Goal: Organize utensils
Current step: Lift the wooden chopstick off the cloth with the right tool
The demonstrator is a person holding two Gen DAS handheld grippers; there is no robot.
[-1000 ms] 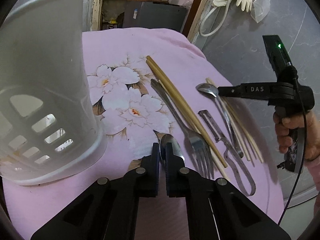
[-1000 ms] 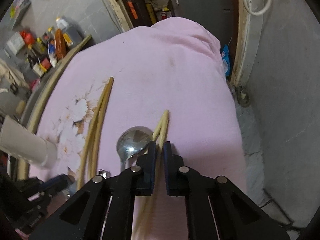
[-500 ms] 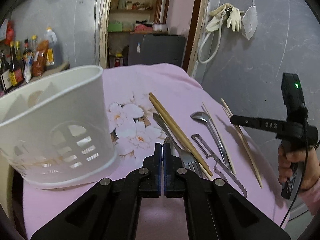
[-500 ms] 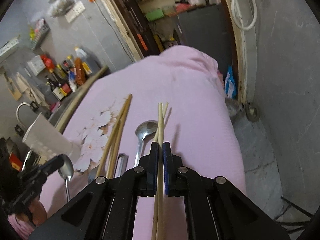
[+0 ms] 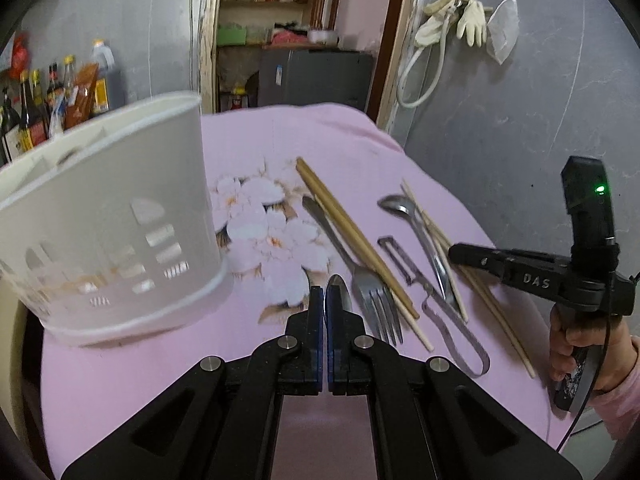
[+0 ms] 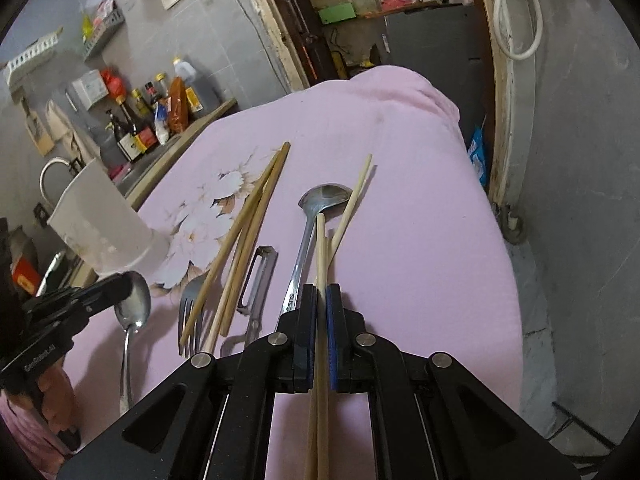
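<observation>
My left gripper (image 5: 323, 295) is shut on a small steel spoon (image 5: 339, 289), held above the pink cloth; the spoon also shows in the right wrist view (image 6: 134, 307). The white slotted utensil holder (image 5: 108, 224) stands close at the left. My right gripper (image 6: 321, 294) is shut on pale chopsticks (image 6: 321, 248), lifted off the cloth. On the cloth lie a darker chopstick pair (image 5: 352, 236), a fork (image 5: 370, 292), a peeler (image 5: 424, 284), a large spoon (image 6: 316, 216) and one more pale chopstick (image 6: 354, 196).
The pink flowered cloth (image 5: 280, 152) covers a small table whose right edge drops off beside a grey wall. Sauce bottles (image 6: 152, 120) stand on a counter behind the holder. A doorway and a dark cabinet (image 5: 316, 76) lie beyond the table's far end.
Both grippers have risen from the cloth. The left closed fully on the small spoon and lifted it. The right closed on the pale chopsticks and lifted them off the table.
</observation>
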